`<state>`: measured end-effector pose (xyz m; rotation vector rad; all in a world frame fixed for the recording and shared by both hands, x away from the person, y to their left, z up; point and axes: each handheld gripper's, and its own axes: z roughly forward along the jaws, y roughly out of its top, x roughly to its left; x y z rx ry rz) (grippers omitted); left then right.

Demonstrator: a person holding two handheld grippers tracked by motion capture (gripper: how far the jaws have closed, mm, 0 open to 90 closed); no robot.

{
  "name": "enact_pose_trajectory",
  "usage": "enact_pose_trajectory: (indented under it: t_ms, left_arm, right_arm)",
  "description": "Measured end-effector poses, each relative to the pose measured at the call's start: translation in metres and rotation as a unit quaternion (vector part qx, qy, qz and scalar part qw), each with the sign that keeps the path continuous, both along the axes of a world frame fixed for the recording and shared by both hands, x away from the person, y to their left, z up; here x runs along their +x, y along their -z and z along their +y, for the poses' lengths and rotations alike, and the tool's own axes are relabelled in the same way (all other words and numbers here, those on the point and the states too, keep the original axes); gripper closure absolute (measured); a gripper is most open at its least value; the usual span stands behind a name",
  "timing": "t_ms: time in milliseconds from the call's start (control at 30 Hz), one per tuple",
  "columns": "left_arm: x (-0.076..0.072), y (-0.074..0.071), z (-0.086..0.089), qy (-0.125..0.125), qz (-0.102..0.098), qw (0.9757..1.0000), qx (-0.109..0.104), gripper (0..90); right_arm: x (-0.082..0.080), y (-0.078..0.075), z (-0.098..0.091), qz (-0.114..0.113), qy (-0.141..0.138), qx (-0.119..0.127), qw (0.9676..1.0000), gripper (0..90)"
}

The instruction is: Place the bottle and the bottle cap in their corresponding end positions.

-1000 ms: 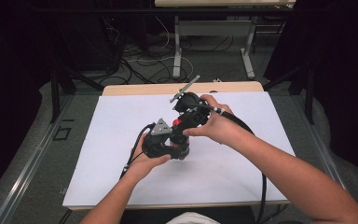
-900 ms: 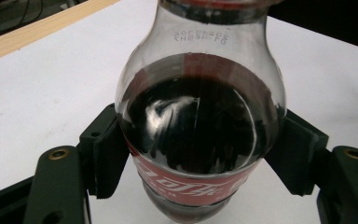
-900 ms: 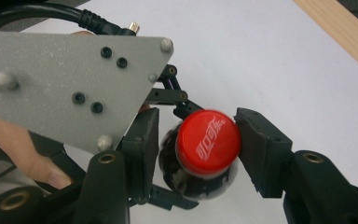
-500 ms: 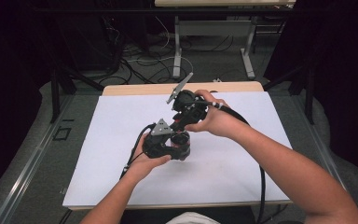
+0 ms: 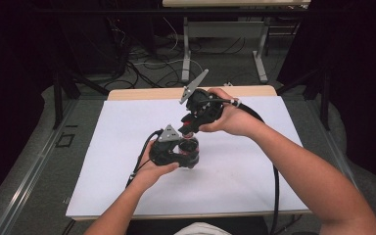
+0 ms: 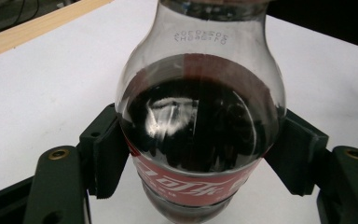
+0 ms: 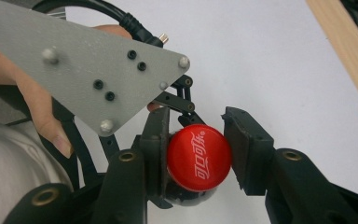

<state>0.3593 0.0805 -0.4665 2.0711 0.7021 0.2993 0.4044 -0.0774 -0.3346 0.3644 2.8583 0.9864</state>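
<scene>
Dark room all around, with cables lying on the floor behind, and a white tabletop (image 5: 103, 147) is sitting in the middle of it. A person is working there with one gripper in each hand.

On the left side, the left gripper (image 6: 200, 154) is holding a bottle (image 6: 200, 116) standing up near the middle of the tabletop. Its jaws are squeezing the round shoulder of the bottle from both sides, just above the red label (image 6: 186, 184). The bottle is clear, and dark cola is filling it up to the shoulder. Only the narrow neck on top is looking empty.

Moving to the right, the right gripper (image 7: 198, 156) is coming down onto the top of the bottle. Its jaws have just been closing, and now they are pressing on the red cap (image 7: 198, 158) from both sides. In the high view, the right gripper (image 5: 192, 126) is sitting right above the left gripper (image 5: 183, 151), tilted down at the cap.

The cap is looking like it is still on the bottle. So the holding part is done: one gripper is keeping the bottle steady and the other is grabbing the cap. What is left, I think, is turning the cap and lifting it off. No cola is spilling on the tabletop.
</scene>
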Motion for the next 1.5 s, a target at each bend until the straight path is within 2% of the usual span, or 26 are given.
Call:
enact_pose_trajectory:
  t_ms: [100, 267, 300, 400, 433, 467, 600, 800, 867, 900, 933, 1000, 1100, 1200, 1233, 1300, 1367, 1433, 1500]
  left_arm:
    - [0.002, 0.002, 0.000, -0.006, 0.000, 1.0000, -0.001, 30.0]
    - [0.004, 0.003, 0.003, -0.013, 0.011, 0.9999, -0.003, 30.0]
    - [0.005, 0.004, 0.004, -0.015, 0.005, 0.9999, -0.005, 30.0]
    - [0.007, 0.004, 0.005, -0.020, 0.004, 0.9998, -0.005, 30.0]
    - [0.006, 0.005, 0.005, -0.023, 0.012, 0.9996, -0.012, 30.0]
    - [0.008, 0.005, 0.006, -0.023, 0.004, 0.9997, -0.005, 30.0]
    - [0.009, 0.005, 0.007, -0.026, 0.008, 0.9996, -0.007, 30.0]
    - [0.009, 0.004, 0.009, -0.032, 0.007, 0.9994, -0.008, 30.0]
    - [0.010, 0.004, 0.010, -0.033, 0.007, 0.9994, -0.010, 30.0]
    - [0.010, 0.002, 0.011, -0.029, 0.015, 0.9995, -0.004, 30.0]
    - [0.010, 0.003, 0.011, -0.036, 0.007, 0.9993, -0.009, 29.9]
    - [0.010, 0.003, 0.012, -0.037, 0.004, 0.9993, -0.010, 29.9]
    - [0.011, 0.003, 0.013, -0.042, 0.004, 0.9991, -0.012, 29.9]
    - [0.011, 0.002, 0.014, -0.044, 0.007, 0.9990, -0.010, 29.9]
    - [0.011, 0.002, 0.014, -0.042, 0.007, 0.9990, -0.013, 30.0]
    - [0.012, 0.002, 0.015, -0.044, 0.005, 0.9989, -0.013, 29.9]
    - [0.012, 0.002, 0.015, -0.047, 0.004, 0.9988, -0.010, 29.9]
    - [0.012, 0.002, 0.015, -0.048, 0.006, 0.9988, -0.010, 29.9]
    - [0.012, 0.002, 0.016, -0.049, 0.005, 0.9987, -0.011, 29.9]
  right_arm:
    - [-0.001, -0.001, -0.003, -0.003, 0.006, 0.001, 1.0000, 61.2]
    - [-0.003, 0.001, -0.008, -0.008, 0.020, -0.001, 0.9998, 61.3]
    - [-0.003, 0.001, -0.010, -0.006, 0.021, 0.000, 0.9998, 61.2]
    - [-0.003, 0.006, -0.014, -0.010, 0.031, -0.002, 0.9995, 61.2]
    - [-0.003, 0.007, -0.016, -0.009, 0.032, -0.003, 0.9995, 61.2]
    - [-0.003, 0.009, -0.018, -0.007, 0.036, -0.001, 0.9993, 61.2]
    - [-0.003, 0.013, -0.026, -0.016, 0.050, 0.005, 0.9986, 61.3]
    - [-0.007, 0.023, -0.038, -0.013, 0.076, 0.005, 0.9970, 61.2]
    - [-0.008, 0.027, -0.041, -0.011, 0.088, 0.005, 0.9961, 61.2]
    - [-0.008, 0.029, -0.044, -0.011, 0.090, 0.007, 0.9959, 61.2]
    - [-0.007, 0.031, -0.046, -0.016, 0.093, 0.009, 0.9955, 61.2]
    - [-0.008, 0.035, -0.049, -0.010, 0.107, 0.009, 0.9941, 61.2]
    - [-0.009, 0.044, -0.055, -0.015, 0.117, 0.017, 0.9929, 61.2]
    - [-0.010, 0.051, -0.059, -0.010, 0.131, 0.017, 0.9912, 61.2]
    - [-0.009, 0.054, -0.061, -0.015, 0.130, 0.018, 0.9912, 61.2]
    - [-0.010, 0.058, -0.064, -0.001, 0.139, 0.019, 0.9901, 61.2]
    - [-0.010, 0.062, -0.067, -0.005, 0.149, 0.025, 0.9885, 61.2]
    - [-0.009, 0.066, -0.070, 0.004, 0.154, 0.025, 0.9878, 61.2]
    - [-0.008, 0.072, -0.072, -0.003, 0.165, 0.028, 0.9859, 61.2]
